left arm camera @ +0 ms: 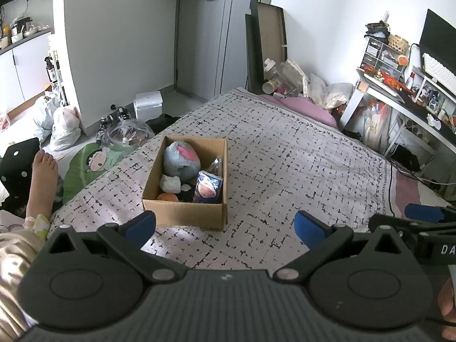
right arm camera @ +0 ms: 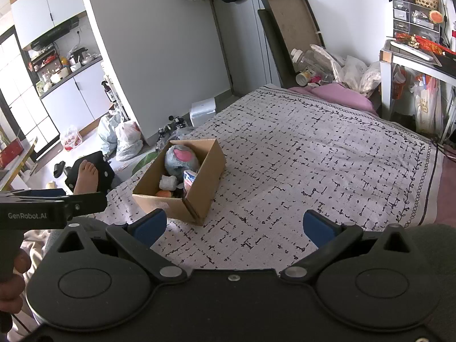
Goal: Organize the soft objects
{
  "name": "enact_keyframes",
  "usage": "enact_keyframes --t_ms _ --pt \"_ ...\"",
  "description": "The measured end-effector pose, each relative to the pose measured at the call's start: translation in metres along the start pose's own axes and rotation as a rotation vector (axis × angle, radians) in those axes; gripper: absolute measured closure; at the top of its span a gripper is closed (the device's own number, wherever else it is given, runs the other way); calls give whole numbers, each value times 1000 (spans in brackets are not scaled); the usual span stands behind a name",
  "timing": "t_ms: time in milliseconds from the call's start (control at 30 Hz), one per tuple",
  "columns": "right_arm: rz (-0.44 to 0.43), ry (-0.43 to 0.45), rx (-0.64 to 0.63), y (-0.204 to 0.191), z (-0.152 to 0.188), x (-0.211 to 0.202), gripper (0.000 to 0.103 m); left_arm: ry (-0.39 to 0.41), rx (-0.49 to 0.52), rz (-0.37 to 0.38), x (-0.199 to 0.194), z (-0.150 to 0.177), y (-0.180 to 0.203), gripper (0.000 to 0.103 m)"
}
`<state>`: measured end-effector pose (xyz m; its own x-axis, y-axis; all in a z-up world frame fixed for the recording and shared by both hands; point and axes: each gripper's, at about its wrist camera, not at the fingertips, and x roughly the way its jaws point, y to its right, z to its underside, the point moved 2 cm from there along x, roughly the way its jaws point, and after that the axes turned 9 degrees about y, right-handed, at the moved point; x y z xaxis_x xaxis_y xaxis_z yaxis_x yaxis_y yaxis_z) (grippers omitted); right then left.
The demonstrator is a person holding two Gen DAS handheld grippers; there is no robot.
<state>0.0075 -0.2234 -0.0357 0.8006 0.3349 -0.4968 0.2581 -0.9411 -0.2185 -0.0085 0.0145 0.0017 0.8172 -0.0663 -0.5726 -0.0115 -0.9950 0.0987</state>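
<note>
Soft toys sit packed in an open cardboard box (left arm camera: 185, 213) on the bed (left arm camera: 299, 148).

A grey plush with a pink patch (left arm camera: 181, 158) fills the box's far end; nearer lie a white crumpled piece (left arm camera: 170, 183), an orange item (left arm camera: 167, 197) and a printed pouch (left arm camera: 207, 186) leaning on the right wall. The left gripper (left arm camera: 225, 226) hovers just short of the box, its blue fingers (left arm camera: 142, 226) spread wide, holding nothing. The right gripper (right arm camera: 233, 225), beside it, is equally wide apart and empty. A bare foot (left arm camera: 42, 171) rests off the bed's left edge.
</note>
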Motion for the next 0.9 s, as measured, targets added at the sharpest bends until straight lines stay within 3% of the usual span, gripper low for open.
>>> enact_keyframes --t_ms 900 --pt "14 9 8 6 0 -3 0 1 -1 -1 0 2 2 1"
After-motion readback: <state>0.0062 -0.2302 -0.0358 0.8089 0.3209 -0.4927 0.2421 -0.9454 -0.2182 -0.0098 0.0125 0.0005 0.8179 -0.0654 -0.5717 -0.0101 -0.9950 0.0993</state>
